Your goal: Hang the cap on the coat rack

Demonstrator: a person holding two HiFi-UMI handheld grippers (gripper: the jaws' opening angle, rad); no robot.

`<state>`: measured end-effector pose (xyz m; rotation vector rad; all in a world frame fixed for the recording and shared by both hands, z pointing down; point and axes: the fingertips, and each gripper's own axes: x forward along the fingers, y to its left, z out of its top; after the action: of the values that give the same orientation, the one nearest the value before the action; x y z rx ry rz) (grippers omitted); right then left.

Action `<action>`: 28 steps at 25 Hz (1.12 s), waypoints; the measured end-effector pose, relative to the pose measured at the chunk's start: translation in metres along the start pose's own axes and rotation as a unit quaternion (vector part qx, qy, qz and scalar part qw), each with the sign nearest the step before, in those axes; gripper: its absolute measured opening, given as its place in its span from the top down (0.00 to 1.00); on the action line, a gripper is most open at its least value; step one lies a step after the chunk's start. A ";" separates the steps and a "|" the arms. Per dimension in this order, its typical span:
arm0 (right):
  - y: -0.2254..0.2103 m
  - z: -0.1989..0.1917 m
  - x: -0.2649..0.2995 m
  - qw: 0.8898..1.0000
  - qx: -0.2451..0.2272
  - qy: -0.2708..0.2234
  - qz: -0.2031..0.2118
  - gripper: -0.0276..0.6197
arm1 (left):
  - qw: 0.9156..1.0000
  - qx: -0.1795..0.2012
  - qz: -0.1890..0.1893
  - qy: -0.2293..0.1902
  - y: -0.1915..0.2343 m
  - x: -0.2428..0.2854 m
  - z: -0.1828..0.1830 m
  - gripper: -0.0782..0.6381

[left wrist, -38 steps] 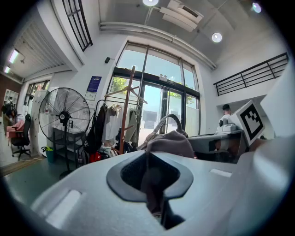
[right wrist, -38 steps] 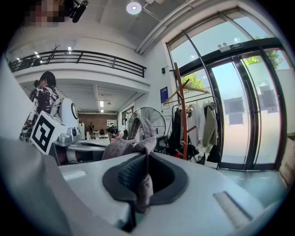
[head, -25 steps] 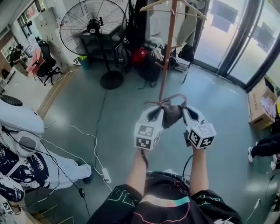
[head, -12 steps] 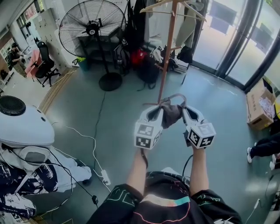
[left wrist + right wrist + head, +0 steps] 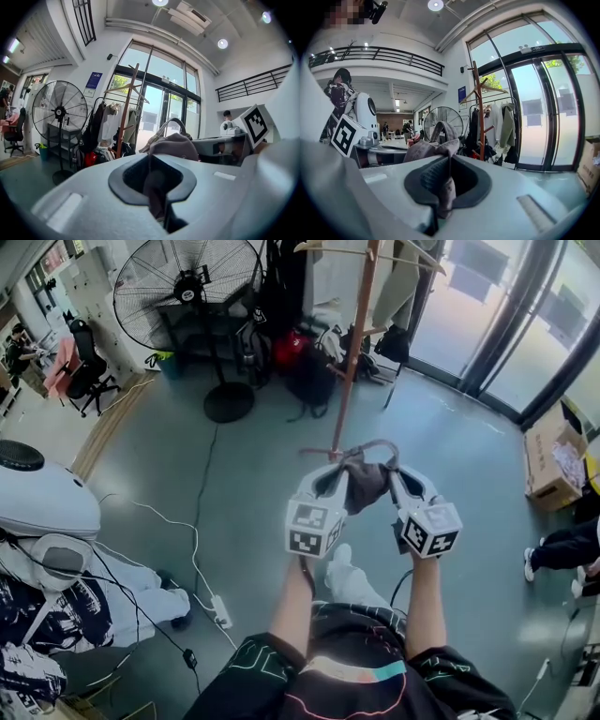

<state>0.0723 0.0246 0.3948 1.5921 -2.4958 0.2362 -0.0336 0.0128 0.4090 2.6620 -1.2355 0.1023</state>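
The fingers of the left gripper [image 5: 157, 187] and right gripper [image 5: 443, 187] are clamped on opposite edges of the cap [image 5: 366, 486]. It is held spread between them, probably for hooking onto the coat rack [image 5: 354, 343] at 12 o'clock, well apart.

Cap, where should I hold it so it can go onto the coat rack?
Hold the cap by its fabric edges, one side each, as the left tool and right tool do now, both shut on it. That leaves the strap loop standing free beyond the tools, toward the coat rack, probably the easiest part to slip over a peg.
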 end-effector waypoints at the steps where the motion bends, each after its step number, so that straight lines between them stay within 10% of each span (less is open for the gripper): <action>1: -0.003 -0.001 0.003 1.000 0.001 0.002 0.000 0.94 | 1.000 -0.001 0.000 0.001 0.001 0.004 0.000 0.85; 28: -0.104 -0.006 0.137 0.997 0.068 -0.006 0.035 0.94 | 0.998 0.018 0.028 0.054 0.069 0.139 -0.005 0.85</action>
<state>0.1104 -0.1379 0.4358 1.5598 -2.5988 0.4156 0.0039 -0.1332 0.4446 2.6141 -1.2856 0.2769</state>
